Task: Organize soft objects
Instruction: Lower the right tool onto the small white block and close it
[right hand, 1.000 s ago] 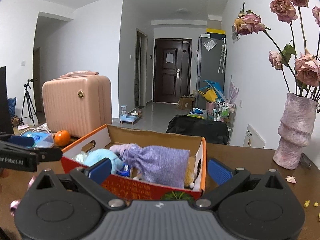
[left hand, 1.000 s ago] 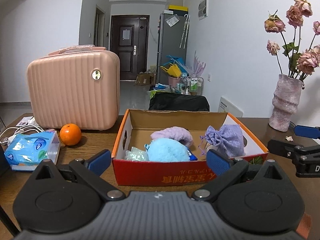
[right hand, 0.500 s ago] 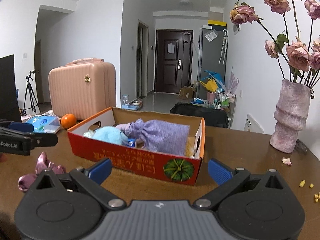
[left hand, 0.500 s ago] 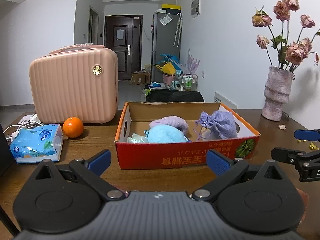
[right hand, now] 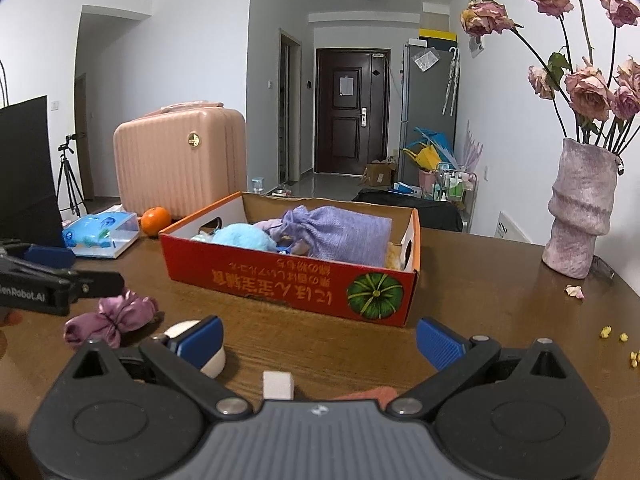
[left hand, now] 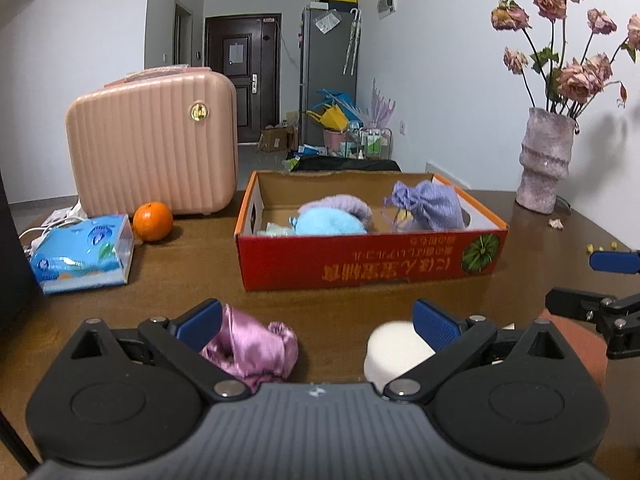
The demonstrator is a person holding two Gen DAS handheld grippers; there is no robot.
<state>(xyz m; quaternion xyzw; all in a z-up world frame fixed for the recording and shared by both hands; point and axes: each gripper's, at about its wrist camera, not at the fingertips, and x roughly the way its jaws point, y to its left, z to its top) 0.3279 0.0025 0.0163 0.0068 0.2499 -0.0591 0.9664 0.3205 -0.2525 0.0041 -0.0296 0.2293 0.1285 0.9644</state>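
Note:
A red cardboard box (left hand: 372,268) (right hand: 280,280) sits mid-table. It holds a light blue plush (left hand: 328,222), a lilac knit item (left hand: 344,206) and a purple drawstring pouch (left hand: 428,206) (right hand: 340,236). A pink satin scrunchie (left hand: 252,346) (right hand: 112,316) and a white round puff (left hand: 396,350) (right hand: 212,360) lie on the table in front of the box. My left gripper (left hand: 318,326) is open above them, holding nothing. My right gripper (right hand: 320,338) is open and empty; a small white block (right hand: 277,385) lies just below it.
A pink suitcase (left hand: 154,140), an orange (left hand: 153,221) and a blue tissue pack (left hand: 82,252) stand at the left. A vase of dried roses (left hand: 546,160) (right hand: 580,208) stands at the right, with petals and yellow crumbs (right hand: 616,338) near it.
Both grippers have pulled back from the box toward the near table edge. The scrunchie, white puff and white block have come into view. Both stay open.

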